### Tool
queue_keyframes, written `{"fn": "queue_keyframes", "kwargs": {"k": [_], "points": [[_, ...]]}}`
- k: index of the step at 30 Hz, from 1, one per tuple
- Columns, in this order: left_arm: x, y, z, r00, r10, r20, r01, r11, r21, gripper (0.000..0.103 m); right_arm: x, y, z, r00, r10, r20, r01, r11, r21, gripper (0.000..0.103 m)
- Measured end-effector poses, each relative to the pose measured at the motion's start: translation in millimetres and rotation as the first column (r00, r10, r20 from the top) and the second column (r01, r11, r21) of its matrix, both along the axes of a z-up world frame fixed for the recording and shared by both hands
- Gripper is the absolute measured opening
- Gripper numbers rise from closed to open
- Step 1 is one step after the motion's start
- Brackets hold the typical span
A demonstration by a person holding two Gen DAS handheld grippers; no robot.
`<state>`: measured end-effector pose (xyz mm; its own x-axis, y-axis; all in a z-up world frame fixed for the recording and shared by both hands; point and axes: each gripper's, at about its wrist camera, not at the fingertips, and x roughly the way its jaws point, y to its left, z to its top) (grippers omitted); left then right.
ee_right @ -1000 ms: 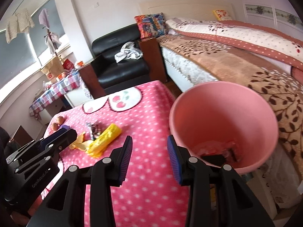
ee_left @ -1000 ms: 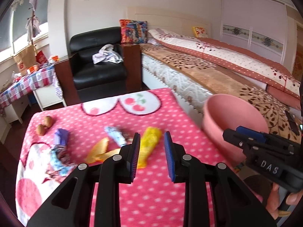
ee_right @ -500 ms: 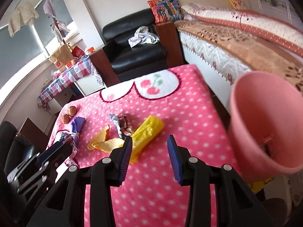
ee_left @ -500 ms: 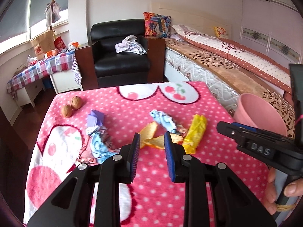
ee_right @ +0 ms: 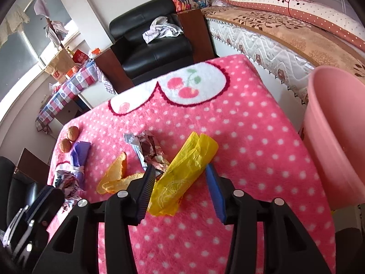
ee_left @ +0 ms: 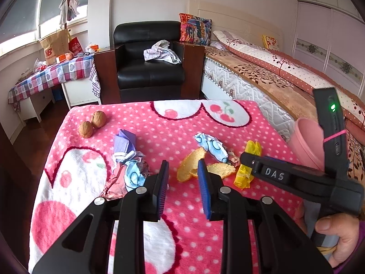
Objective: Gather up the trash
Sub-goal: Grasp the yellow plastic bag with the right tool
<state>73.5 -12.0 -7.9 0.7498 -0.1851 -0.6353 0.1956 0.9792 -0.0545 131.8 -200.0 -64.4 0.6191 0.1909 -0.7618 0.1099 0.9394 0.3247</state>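
Note:
Trash lies on a pink dotted blanket (ee_left: 228,205): a yellow plastic bag (ee_right: 194,153), orange peel (ee_left: 189,166), a blue-white wrapper (ee_left: 213,146), a purple wrapper (ee_left: 124,140) and a crumpled paper heap (ee_left: 127,173). My right gripper (ee_right: 180,171) is low over the yellow bag. Its jaws are opening with the bag's near end lying between them, and the pads do not press it. My left gripper (ee_left: 182,166) is open and holds nothing, its tips just short of the peel. The right gripper (ee_left: 247,159) also shows side-on beside the yellow bag (ee_left: 247,173).
A pink bin (ee_right: 337,137) stands off the blanket's right edge, next to the bed (ee_left: 262,77). Two walnuts (ee_left: 92,123) sit at the blanket's far left. A black armchair (ee_left: 148,68) stands behind. A person's hand (ee_left: 340,235) holds the right gripper.
Both grippers swung left, away from the pink bin and over the trash. The right one sank onto the yellow bag and its jaws widened. The left one closed in on the peel.

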Motion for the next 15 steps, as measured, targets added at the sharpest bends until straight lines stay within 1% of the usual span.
{"fn": "queue_keyframes", "kwargs": {"k": [1,3,5,8,13,15], "points": [[0,0,0,1.000,0.001,0.001,-0.001,1.000,0.000,0.026,1,0,-2,1.000,0.002,-0.007,-0.002,1.000,0.002,0.036],[0,0,0,1.000,0.001,0.002,-0.001,1.000,0.001,0.026,2,0,-7,1.000,0.006,-0.019,-0.005,1.000,0.013,0.033],[0,0,-1,1.000,0.002,-0.001,-0.002,1.000,0.000,0.026,1,-1,-8,1.000,0.012,-0.014,-0.012,1.000,0.016,0.025],[0,1,0,1.000,0.003,-0.005,-0.003,1.000,-0.001,0.026,-2,0,-5,1.000,0.023,-0.002,-0.023,1.000,-0.007,0.014],[0,-2,0,1.000,0.001,-0.003,-0.001,1.000,0.000,0.026,-9,-10,-3,1.000,0.031,0.000,-0.031,1.000,-0.006,0.011],[0,-3,0,1.000,-0.003,-0.003,0.003,1.000,-0.002,0.026,-16,-14,0,0.999,0.043,0.009,-0.043,0.999,-0.019,0.011]]}}
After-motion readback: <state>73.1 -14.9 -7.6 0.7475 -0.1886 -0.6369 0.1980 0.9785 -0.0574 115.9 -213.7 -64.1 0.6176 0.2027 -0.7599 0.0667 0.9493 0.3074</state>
